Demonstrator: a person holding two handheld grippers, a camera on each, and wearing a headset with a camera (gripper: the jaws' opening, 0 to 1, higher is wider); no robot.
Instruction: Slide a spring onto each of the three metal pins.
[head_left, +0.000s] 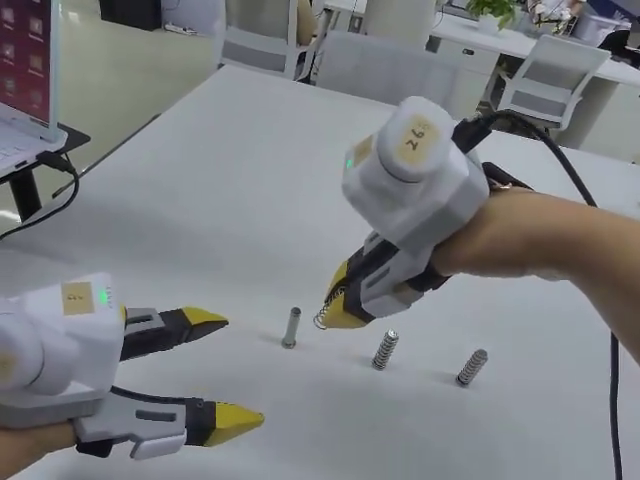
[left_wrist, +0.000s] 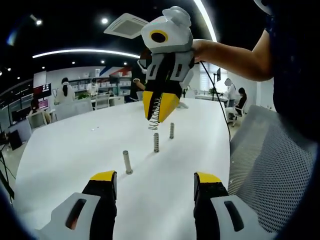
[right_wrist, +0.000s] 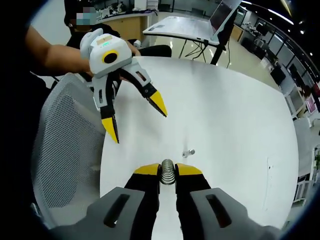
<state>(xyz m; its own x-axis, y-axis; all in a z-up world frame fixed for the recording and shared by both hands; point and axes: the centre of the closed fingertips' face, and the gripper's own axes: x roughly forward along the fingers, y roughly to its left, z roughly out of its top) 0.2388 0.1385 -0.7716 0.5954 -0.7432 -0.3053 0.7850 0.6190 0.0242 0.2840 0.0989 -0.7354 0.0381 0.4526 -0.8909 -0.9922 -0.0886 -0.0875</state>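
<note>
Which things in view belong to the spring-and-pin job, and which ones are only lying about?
Job: bare upright metal pin; coiled steel spring, pinched in the right gripper; middle metal pin wearing a spring; end metal pin wearing a spring; open left gripper.
Lying about: open laptop; black cable beside it; grey office chairs beyond the white table.

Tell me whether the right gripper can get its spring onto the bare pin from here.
Probably yes. The right gripper holds the spring close to the bare pin, with nothing between them. The left gripper is open and off to one side, clear of the pin.
</note>
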